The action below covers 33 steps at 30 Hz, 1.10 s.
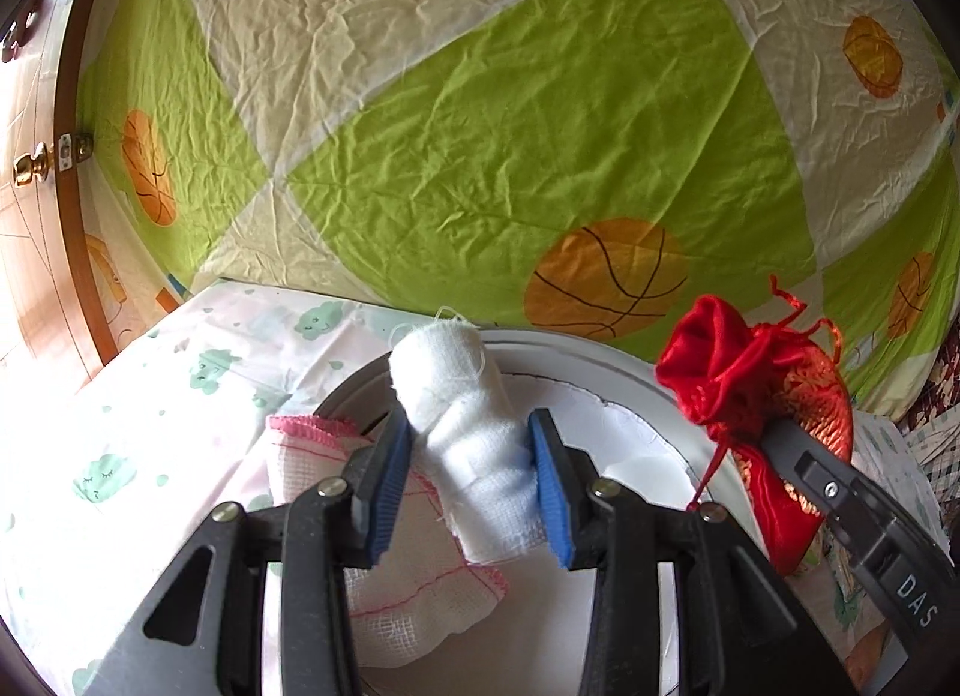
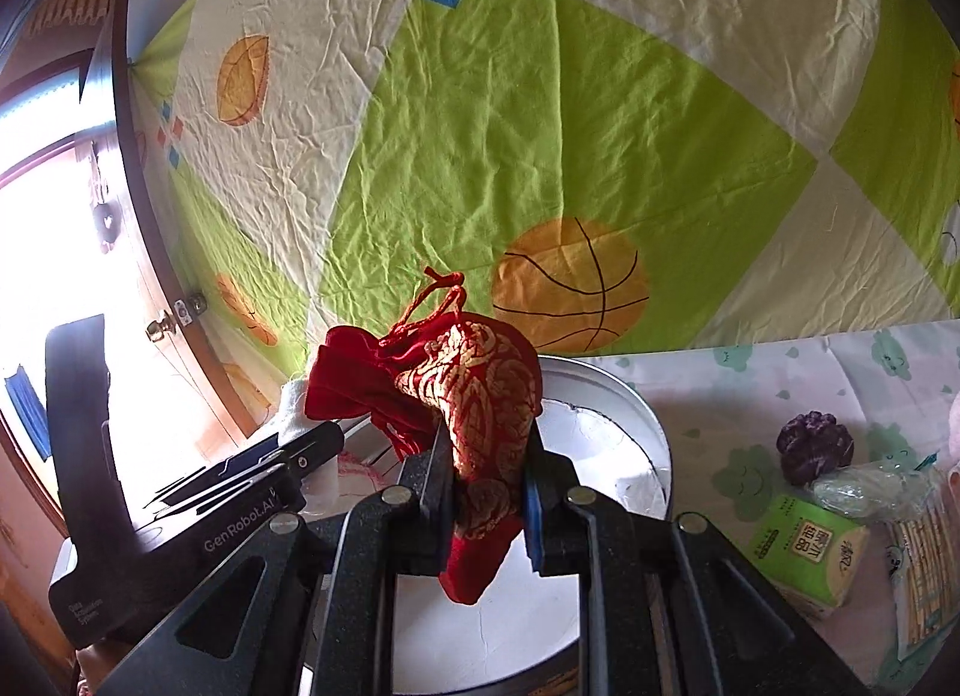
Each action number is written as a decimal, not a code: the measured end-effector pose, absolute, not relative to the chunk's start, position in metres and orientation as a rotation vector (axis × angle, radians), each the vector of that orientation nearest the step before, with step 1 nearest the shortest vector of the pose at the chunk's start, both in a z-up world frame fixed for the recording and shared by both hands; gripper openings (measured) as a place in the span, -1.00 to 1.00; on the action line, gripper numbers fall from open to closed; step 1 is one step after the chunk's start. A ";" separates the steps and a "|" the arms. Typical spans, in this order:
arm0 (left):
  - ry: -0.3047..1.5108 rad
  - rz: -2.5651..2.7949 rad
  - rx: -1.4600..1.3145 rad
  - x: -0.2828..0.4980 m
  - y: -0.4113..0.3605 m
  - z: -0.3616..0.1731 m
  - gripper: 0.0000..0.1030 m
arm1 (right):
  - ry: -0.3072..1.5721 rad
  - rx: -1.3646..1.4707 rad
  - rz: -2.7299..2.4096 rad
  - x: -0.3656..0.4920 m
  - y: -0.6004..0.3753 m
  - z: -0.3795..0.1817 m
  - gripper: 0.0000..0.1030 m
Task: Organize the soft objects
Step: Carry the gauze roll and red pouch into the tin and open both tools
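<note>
My left gripper [image 1: 471, 444] is shut on a white gauze roll [image 1: 474, 426] and holds it above a round white tin [image 1: 600, 354]. A pink-edged white cloth [image 1: 414, 582] lies in the tin below it. My right gripper [image 2: 486, 456] is shut on a red and gold drawstring pouch [image 2: 480, 390] and holds it over the same tin [image 2: 636, 420]. The pouch [image 1: 750, 390] and the right gripper also show at the right of the left wrist view. The left gripper's body [image 2: 198, 516] shows at the left of the right wrist view.
The tin stands on a table with a pale cloud-print cover [image 1: 150, 426]. To its right lie a dark purple scrunchie [image 2: 814, 444], a green tissue pack [image 2: 804, 552] and a clear plastic bag [image 2: 870, 486]. A green and cream basketball-print sheet [image 1: 510, 126] hangs behind. A wooden door [image 1: 30, 186] stands at the left.
</note>
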<state>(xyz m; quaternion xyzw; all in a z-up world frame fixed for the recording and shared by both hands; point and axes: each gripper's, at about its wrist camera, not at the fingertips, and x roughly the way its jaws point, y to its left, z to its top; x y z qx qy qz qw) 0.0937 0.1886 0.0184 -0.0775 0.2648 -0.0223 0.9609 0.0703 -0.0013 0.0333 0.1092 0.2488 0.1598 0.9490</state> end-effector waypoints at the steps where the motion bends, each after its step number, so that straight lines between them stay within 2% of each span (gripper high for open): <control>1: 0.538 -0.046 -0.155 0.095 0.189 0.017 -0.25 | 0.513 0.222 0.323 0.073 0.002 0.030 -0.63; 13: 0.610 -0.020 -0.137 0.107 0.192 0.002 -0.25 | 0.589 0.199 0.309 0.103 0.026 -0.001 -0.63; 30: 0.675 0.030 -0.079 0.115 0.188 -0.010 -0.25 | 0.629 0.191 0.351 0.107 0.031 -0.010 -0.57; 31: 0.677 0.034 -0.077 0.116 0.189 -0.010 -0.24 | 0.632 0.196 0.355 0.108 0.031 -0.011 -0.56; 32: 0.677 0.040 -0.075 0.116 0.189 -0.010 -0.22 | 0.633 0.202 0.359 0.107 0.030 -0.010 -0.42; 33: 0.678 0.047 -0.075 0.117 0.190 -0.010 -0.19 | 0.629 0.203 0.364 0.106 0.030 -0.010 -0.37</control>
